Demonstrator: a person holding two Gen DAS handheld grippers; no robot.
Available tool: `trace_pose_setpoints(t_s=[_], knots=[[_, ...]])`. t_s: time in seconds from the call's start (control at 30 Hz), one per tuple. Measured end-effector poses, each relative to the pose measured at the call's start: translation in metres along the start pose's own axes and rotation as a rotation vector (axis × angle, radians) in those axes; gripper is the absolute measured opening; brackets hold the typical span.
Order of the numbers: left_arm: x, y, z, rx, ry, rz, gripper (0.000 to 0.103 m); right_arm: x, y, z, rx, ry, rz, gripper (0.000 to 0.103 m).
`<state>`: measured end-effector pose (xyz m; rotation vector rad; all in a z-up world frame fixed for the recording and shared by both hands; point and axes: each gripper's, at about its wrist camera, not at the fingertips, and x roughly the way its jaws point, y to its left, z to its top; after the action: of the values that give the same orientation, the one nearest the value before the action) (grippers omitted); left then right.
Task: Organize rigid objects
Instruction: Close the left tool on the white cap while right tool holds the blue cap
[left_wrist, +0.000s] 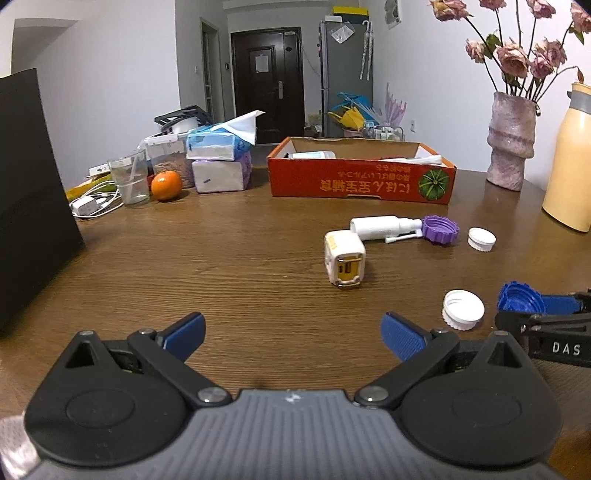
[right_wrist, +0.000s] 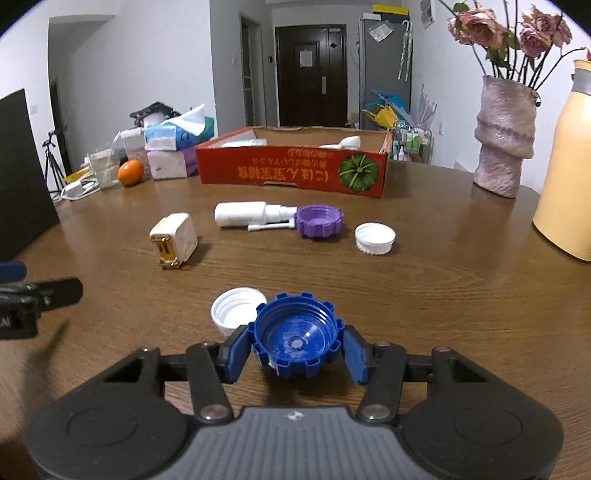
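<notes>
On the bench (right_wrist: 424, 288) we count, largest first:
- one orange box (right_wrist: 291, 173)
- one spray bottle (right_wrist: 243, 214), lying lengthwise left-right, nozzle rightward
- one charger (right_wrist: 173, 240)
- four caps: purple (right_wrist: 319, 221), blue (right_wrist: 295, 338), two white (right_wrist: 375, 238)

Right tongs (right_wrist: 295, 354) clamp the blue cap, hollow up. Left tongs (left_wrist: 293, 336) stand apart.

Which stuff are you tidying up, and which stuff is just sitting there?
Tidying: blue cap in the right hand-held gripper, white caps, purple cap, spray bottle, charger, orange box.
Just sitting: orange, tissue packs, vase, yellow flask.
</notes>
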<state>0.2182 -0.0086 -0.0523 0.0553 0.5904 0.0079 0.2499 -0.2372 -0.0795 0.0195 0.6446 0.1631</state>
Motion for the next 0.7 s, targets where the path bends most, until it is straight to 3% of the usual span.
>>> trace_pose_setpoints(t_s=[0.7], knots=[[0.027,-0.08,0.01,0.058,0.045,-0.069,0.103,-0.019,-0.062,0.001,0.078,-0.112,-0.026,0.053]])
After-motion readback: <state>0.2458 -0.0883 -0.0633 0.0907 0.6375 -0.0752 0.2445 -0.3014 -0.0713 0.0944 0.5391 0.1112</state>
